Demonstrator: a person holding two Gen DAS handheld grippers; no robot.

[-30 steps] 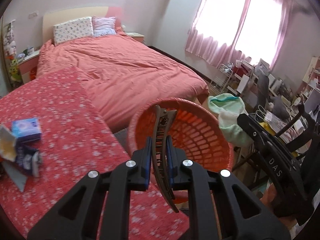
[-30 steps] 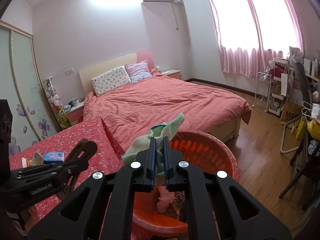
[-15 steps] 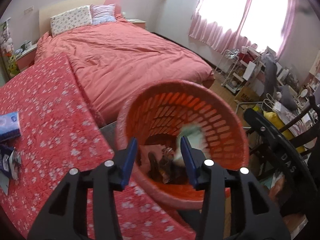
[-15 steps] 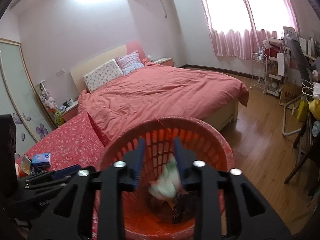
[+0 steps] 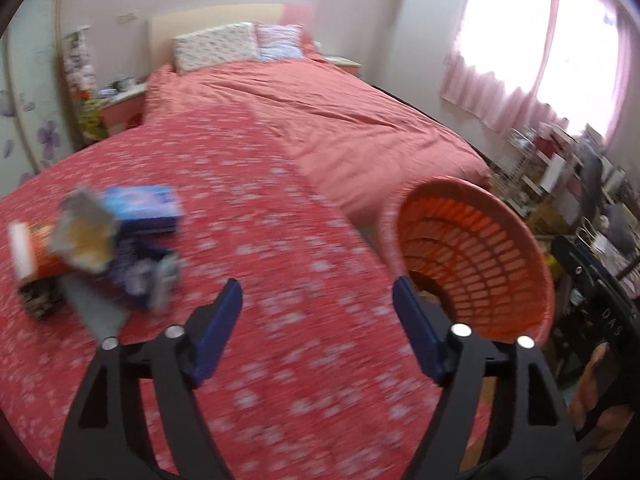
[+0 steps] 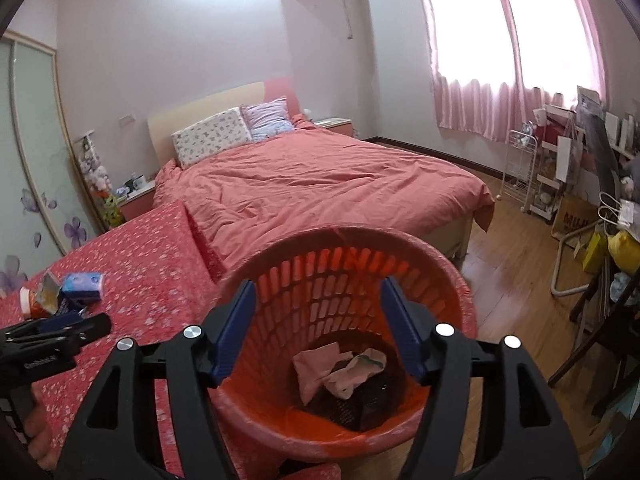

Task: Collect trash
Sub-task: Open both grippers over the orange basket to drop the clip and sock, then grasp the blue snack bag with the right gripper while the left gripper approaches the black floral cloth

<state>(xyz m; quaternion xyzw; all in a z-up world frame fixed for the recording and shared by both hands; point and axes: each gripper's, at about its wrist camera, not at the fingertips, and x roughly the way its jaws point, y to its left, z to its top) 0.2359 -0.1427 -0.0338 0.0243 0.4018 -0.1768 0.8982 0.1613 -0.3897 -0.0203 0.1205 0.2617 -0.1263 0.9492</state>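
Left hand-held gripper [image 5: 316, 308]: fingers spread wide, nothing between them; it hangs over the bench [image 5: 280, 240] with its red flowered cloth; view motion-blurred.
Right hand-held gripper [image 6: 316, 320]: fingers spread wide, empty; poised directly above the mouth of the orange basket [image 6: 448, 280].

Trash not yet collected: a loose cluster at the left end of the bench; a blue box [image 5: 140, 208], a torn foil wrapper [image 5: 84, 236] beside it, an orange-and-white container [image 5: 28, 252] touching the wrapper; darker scraps under them too blurred to name. Trash already in: pinkish crumpled paper [image 6: 332, 368] and dark items on the basket floor.

Basket stands off the right edge of the bench, between bench and bed [image 6: 320, 184]; well apart from the cluster.

Judged step: left side is headed for the cluster.

Risks;
- items overlap and touch; closing on one may drag or scatter its neighbours, since the pile is loose;
- foil wrapper looks thin and crumpled; a shallow pinch could slip off it;
- cloth may bunch into the fingers if the approach is too low;
- long carry to the basket; a weak pinch could drop the item on the floor short of the rim.
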